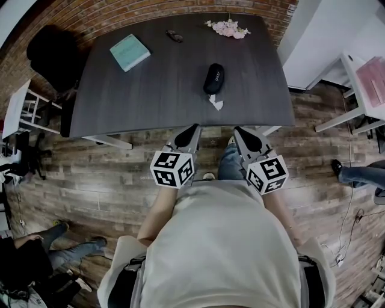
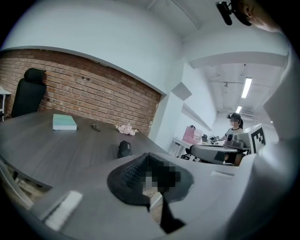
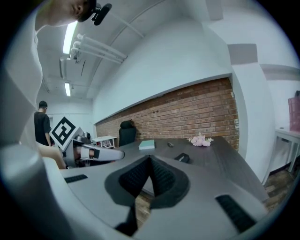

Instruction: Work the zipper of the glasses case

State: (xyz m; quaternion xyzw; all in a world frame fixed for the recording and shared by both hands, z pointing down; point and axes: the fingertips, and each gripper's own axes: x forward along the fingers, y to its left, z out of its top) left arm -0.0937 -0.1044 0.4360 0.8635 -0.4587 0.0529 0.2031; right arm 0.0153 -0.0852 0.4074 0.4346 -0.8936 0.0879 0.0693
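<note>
1. My left gripper (image 1: 193,129) was closed, its ribbed pads pressed together with nothing between them. It hung at the near edge of the bench (image 1: 120,102), pointing across the dark top.
2. My right gripper (image 1: 241,130) was closed as well and empty. It sat level with the left one at the same edge, with a gap between the two.
3. The glasses case (image 1: 213,78), black and oval, lay on the bench well ahead of both grippers, and neither touched it. I could not tell from any view how far its zipper stood.
4. A small white scrap (image 1: 216,104) lay just beside the near end of the case.
5. Farther back, a teal book (image 1: 130,52) rested toward the left, a small dark object (image 1: 174,36) lay near the far edge, and a bunch of pink flowers (image 1: 227,28) sat at the far edge.
6. A black chair (image 1: 51,54) stood at the bench's left end, against the brick wall (image 1: 120,15).
</note>
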